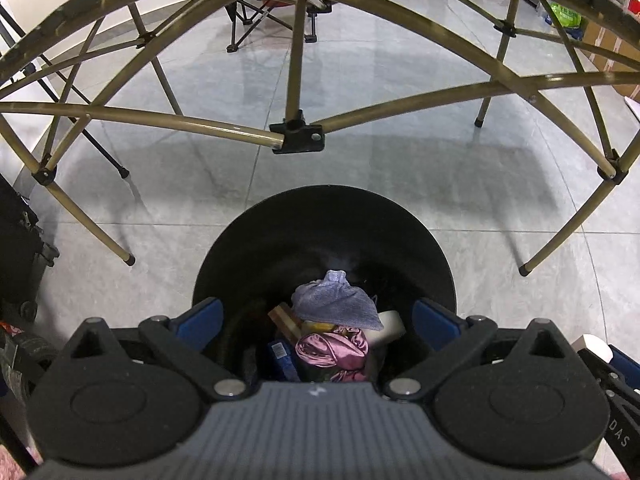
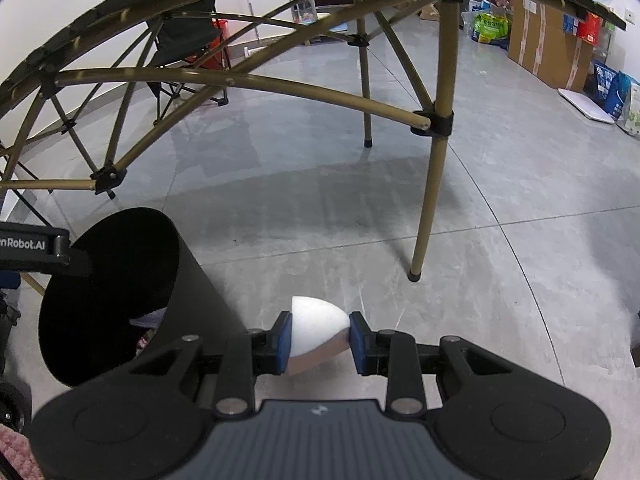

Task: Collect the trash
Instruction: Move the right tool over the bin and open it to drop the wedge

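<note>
A black round trash bin [image 1: 320, 216] stands on the floor under a folding table. Inside it lie a lavender cloth [image 1: 336, 304], a pink satin cloth [image 1: 332, 348], a white piece and other items. My left gripper [image 1: 318, 316] is open right above the bin's mouth, holding nothing. My right gripper [image 2: 319, 338] is shut on a white foam piece [image 2: 316, 326], held above the floor to the right of the bin [image 2: 192, 288]. The foam piece also shows at the right edge of the left wrist view [image 1: 596, 346].
The tan folding table frame [image 1: 296, 136] arches over the bin, with legs [image 2: 428, 208] on the grey tile floor. A folding chair [image 2: 184, 44] stands beyond. Cardboard boxes [image 2: 548, 48] and bags line the far right. Black gear [image 1: 20, 240] sits at the left.
</note>
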Demonstrator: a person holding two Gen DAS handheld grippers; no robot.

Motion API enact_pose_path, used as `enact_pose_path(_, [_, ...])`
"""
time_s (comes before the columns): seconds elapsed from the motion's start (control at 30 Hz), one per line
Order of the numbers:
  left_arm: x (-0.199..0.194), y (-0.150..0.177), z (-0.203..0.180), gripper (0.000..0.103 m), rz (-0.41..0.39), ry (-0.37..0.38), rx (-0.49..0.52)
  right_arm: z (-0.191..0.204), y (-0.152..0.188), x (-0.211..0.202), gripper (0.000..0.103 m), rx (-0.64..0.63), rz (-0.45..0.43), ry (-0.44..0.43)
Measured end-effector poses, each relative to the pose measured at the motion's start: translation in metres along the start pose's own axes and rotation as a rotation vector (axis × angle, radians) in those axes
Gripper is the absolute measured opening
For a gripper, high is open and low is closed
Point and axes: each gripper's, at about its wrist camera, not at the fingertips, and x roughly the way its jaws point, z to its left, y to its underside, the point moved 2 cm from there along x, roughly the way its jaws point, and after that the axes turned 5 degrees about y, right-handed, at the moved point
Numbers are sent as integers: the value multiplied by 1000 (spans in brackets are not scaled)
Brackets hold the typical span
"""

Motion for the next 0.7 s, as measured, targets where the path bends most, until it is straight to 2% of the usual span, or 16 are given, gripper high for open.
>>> enact_pose_path(0.33, [-26, 5, 20, 103, -47, 28, -22, 24, -4, -20, 29, -48, -35, -3])
enact_pose_path(0.7, [-46, 9, 70, 103, -87, 19, -100, 69, -21, -47, 29, -103, -90, -40])
